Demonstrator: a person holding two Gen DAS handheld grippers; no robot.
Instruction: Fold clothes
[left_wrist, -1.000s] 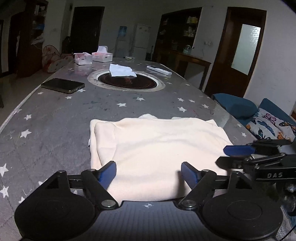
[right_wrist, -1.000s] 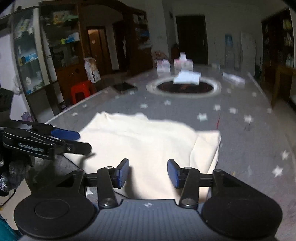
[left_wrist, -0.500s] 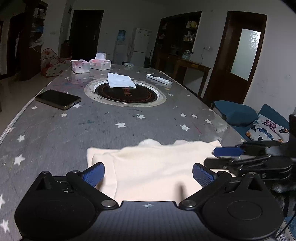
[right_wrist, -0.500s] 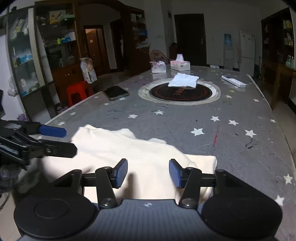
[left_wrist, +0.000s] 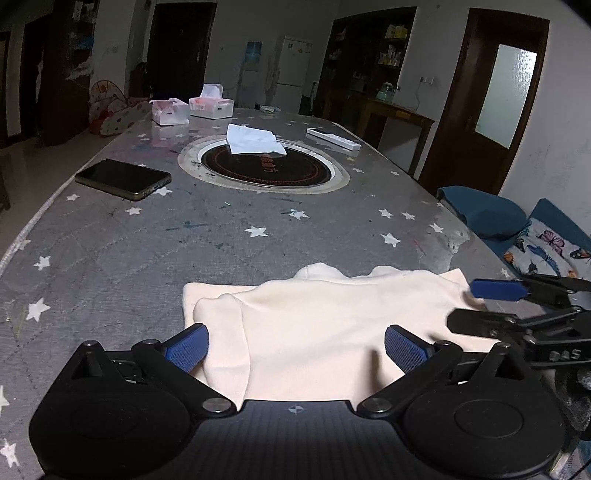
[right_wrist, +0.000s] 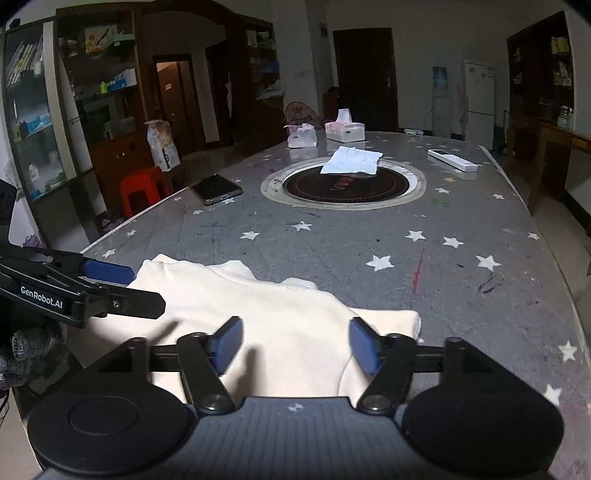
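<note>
- Nearest, the left gripper (left_wrist: 293, 347) stands with its jaws spread as wide as they go, released, nothing pinched; the cream garment (left_wrist: 332, 325) lies on the table under and just ahead of its blue pads.
- Beside it the right gripper (right_wrist: 295, 345) is letting go: its jaws are opening, and cloth lies below the gap, but neither pad presses on it.
- The garment sits at the near edge of the grey star-printed table (left_wrist: 147, 240), folded into a low block. Its long axis runs side to side across both grippers, so each hand is near its own end: the left by the rounded fold, the right by the squared corner (right_wrist: 410, 317).
- I judge this fold laid down; any next one would turn on the far edge, which lies straight ahead of both sets of fingers.
- Further on, one dark phone (left_wrist: 123, 179) lies to the left.
- In the middle, one round inset hob (left_wrist: 264, 170) with one white cloth (left_wrist: 255, 138) on it.
- Beyond, one white remote (left_wrist: 332, 138) and two tissue boxes (left_wrist: 210, 105).
- Count: one garment, two grippers.
</note>
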